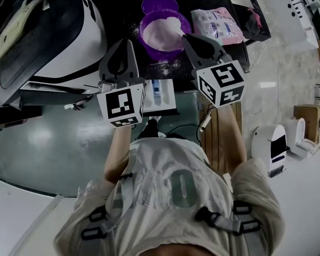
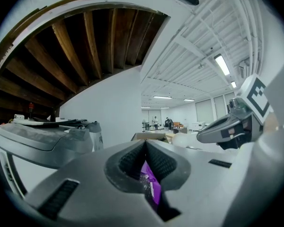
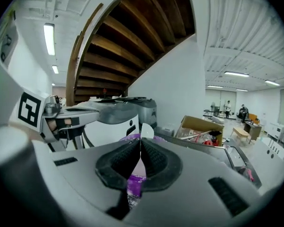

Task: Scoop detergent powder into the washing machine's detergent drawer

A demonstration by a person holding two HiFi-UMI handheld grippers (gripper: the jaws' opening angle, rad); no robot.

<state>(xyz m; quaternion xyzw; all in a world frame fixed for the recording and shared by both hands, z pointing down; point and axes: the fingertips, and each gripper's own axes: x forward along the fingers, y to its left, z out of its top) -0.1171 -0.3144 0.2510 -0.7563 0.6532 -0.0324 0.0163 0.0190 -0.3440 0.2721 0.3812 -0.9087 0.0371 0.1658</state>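
1. Head view: your right gripper (image 1: 186, 37) pinches the spoon (image 1: 176, 25), which runs from the jaws forward-left, scoop end in the bowl's (image 1: 161, 52) powder (image 1: 159, 35).
2. Your left gripper (image 1: 130, 42) is closed on the bowl's rim.

Glossy purple plastic bowl (image 1: 143, 36), grainy white powder (image 1: 160, 33), smooth glossy plastic washing machine (image 1: 93, 33) casing

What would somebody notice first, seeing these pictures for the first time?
The purple bowl heaped with white powder, top centre on the dark counter, catches the eye first. The right hand-held gripper is shut on a white spoon standing in it, and the left hand-held gripper appears clamped on its rim. Below, between them, the white detergent drawer is pulled open beside the washing machine.
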